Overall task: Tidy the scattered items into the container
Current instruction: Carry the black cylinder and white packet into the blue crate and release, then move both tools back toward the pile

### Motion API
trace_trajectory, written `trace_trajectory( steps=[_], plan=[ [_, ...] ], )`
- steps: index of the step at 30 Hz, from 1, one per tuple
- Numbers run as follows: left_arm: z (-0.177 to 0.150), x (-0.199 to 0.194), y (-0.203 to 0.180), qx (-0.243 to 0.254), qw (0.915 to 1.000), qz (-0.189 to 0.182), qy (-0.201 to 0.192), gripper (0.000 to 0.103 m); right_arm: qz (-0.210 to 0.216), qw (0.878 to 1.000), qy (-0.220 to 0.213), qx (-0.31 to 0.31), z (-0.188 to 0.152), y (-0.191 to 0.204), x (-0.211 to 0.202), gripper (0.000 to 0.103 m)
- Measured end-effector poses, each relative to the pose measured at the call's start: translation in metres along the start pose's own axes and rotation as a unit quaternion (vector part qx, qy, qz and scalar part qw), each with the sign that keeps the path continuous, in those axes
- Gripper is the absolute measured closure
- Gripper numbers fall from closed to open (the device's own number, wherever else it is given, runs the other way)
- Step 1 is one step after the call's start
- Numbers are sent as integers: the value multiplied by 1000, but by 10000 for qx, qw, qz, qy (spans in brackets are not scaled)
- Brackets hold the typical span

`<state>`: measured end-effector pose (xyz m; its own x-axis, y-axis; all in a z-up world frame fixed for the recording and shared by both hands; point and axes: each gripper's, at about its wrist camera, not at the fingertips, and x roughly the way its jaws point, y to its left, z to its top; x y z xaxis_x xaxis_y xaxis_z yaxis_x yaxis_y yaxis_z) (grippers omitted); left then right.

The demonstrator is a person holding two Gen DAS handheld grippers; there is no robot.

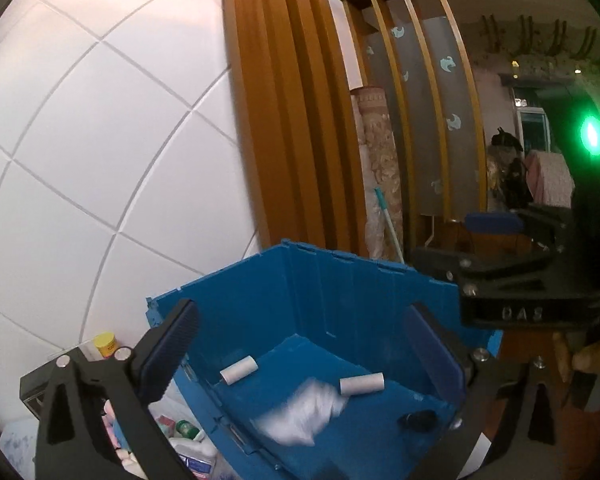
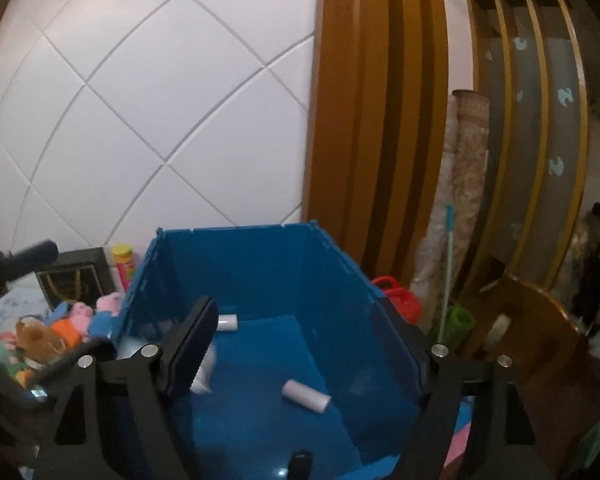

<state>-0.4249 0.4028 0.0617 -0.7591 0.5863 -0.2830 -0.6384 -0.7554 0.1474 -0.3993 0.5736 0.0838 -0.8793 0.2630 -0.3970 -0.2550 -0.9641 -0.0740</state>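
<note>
A blue plastic crate (image 1: 260, 292) (image 2: 260, 264) stands against the white tiled wall. Inside lie two white paper rolls (image 1: 239, 369) (image 1: 362, 384) (image 2: 306, 396), a blurred white bag (image 1: 304, 412) and a small black object (image 1: 418, 419) (image 2: 301, 462). My left gripper (image 1: 300, 356) is open and empty above the crate. My right gripper (image 2: 300, 356) is open and empty above the crate too; it also shows at the right of the left wrist view (image 1: 532, 280).
Left of the crate lie plush toys (image 2: 72, 320), a yellow chip can (image 2: 124, 260) (image 1: 106, 345), a dark box (image 2: 76, 280) and bottles (image 1: 188, 432). Right of it are a red item (image 2: 398, 296), a rolled rug (image 2: 466, 184), a mop handle (image 2: 446, 272), and wooden furniture (image 2: 532, 320).
</note>
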Motion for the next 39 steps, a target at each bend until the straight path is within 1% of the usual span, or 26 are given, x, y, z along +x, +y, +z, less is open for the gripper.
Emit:
trace_trajectory(
  steps=[5,8,12,15,18,25,28,31,33,39],
  plan=[
    [4,-16,4,0,9996,277,-77,0,-19,9999,-138,64,-6,6,-15,18],
    [5,-29,10,-59,9992,346,-180,0,-67,9996,-246,95,-10,10,-25,17],
    [-2,-47,16,-153,9986,411,-301,0,-9,9991,-318,286,-22,11,-40,16],
    [-16,-64,21,-173,9981,455,-370,0,-47,9982,-501,320,-33,18,-56,15],
    [-31,-81,29,-206,9978,519,-366,0,-109,9971,-678,322,-44,29,-72,10],
    [-78,-130,59,-321,9953,801,-434,0,34,9950,-945,310,-76,76,-103,8],
    [-95,-149,72,-318,9946,898,-415,0,150,9949,-966,266,-91,101,-112,8],
    [-112,-170,83,-303,9944,919,-422,0,193,9941,-1032,278,-105,123,-125,8],
    [-122,-181,88,-278,9950,880,-380,0,200,9939,-1041,299,-115,138,-133,7],
    [-151,-212,100,-204,9970,718,-222,0,216,9957,-830,348,-141,179,-155,7]
  ],
)
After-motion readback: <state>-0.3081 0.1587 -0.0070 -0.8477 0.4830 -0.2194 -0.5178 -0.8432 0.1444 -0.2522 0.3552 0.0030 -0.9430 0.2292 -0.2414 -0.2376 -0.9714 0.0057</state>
